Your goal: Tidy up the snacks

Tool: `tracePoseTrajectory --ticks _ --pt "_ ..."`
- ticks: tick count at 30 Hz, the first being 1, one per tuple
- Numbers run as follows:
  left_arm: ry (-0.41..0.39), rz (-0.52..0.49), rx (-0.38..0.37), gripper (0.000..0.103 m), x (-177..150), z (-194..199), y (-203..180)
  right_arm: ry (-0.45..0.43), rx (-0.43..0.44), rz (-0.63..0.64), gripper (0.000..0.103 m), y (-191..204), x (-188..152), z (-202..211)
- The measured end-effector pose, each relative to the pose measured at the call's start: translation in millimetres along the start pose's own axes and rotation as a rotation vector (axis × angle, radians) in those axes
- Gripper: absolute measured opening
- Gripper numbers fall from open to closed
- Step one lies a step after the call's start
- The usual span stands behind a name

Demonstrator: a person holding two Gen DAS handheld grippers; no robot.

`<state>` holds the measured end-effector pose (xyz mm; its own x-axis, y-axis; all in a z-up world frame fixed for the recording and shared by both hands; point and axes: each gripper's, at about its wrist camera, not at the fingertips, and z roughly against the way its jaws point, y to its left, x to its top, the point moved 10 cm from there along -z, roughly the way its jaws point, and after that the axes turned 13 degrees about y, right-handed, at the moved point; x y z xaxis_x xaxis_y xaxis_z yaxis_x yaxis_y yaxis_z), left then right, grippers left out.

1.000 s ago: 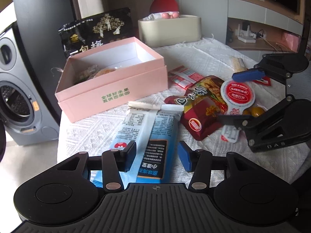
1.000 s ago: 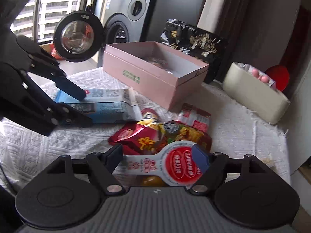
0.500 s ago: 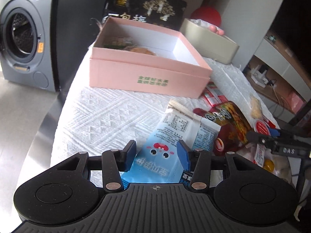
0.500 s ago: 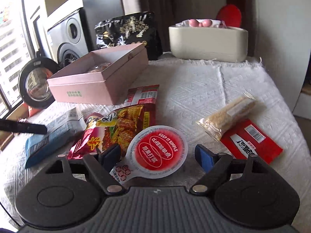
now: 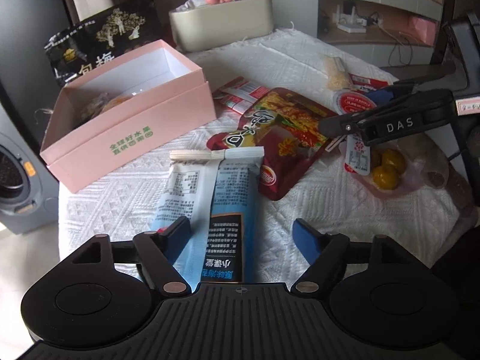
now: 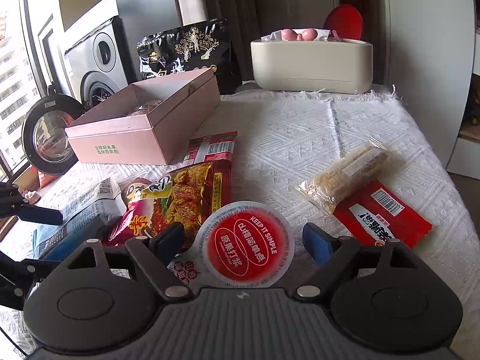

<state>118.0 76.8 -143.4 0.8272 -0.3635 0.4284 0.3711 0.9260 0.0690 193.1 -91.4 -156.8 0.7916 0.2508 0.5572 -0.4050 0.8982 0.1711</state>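
Note:
An open pink box [image 5: 126, 126] [image 6: 144, 126] holds a few snacks at the back left of the white cloth. A blue and white snack packet [image 5: 210, 198] lies between the fingers of my open left gripper [image 5: 243, 234]; its edge shows in the right wrist view [image 6: 75, 210]. A dark red chip bag [image 5: 285, 138] [image 6: 177, 198] lies beside it. My open right gripper [image 6: 243, 240] [image 5: 360, 111] straddles a cup with a round red lid [image 6: 246, 246] [image 5: 354, 102]; yellow fruit [image 5: 387, 168] lies under it.
A red flat packet [image 6: 213, 150], a beige bar in clear wrap [image 6: 345, 177] and a red sachet [image 6: 384, 216] lie on the cloth. A black bag [image 5: 102, 39] and a cream tub [image 6: 312, 60] stand at the back. A washing machine [image 5: 15, 174] is left of the table.
The left gripper swung back to face the table centre and opened wider over the blue packet. The right gripper stays over the red-lidded cup.

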Motion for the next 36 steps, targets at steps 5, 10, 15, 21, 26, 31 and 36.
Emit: tracePoseTrajectory --ticks 5,10,15,21,26,31,36 --pt "-0.058 0.057 0.022 0.080 5 8 16 0.002 -0.005 0.006 0.087 1 0 0" --pt "-0.024 0.119 0.027 0.088 2 -6 45 0.006 -0.006 0.014 0.089 2 0 -1" --pt "-0.048 0.198 -0.058 0.095 1 -16 56 0.019 0.001 0.030 0.094 5 -1 -4" --pt "-0.046 0.185 0.003 0.093 -3 -14 44 0.052 0.040 0.057 0.103 9 -2 -7" --pt "-0.095 0.332 -0.016 0.087 -13 -2 60 0.105 0.043 0.109 0.103 12 -1 -9" --pt "-0.177 0.588 0.003 0.087 -28 13 92 0.081 0.052 0.109 0.092 14 22 6" --pt "-0.162 0.531 -0.031 0.087 -26 10 78 0.074 -0.166 0.098 0.048 -12 61 -6"
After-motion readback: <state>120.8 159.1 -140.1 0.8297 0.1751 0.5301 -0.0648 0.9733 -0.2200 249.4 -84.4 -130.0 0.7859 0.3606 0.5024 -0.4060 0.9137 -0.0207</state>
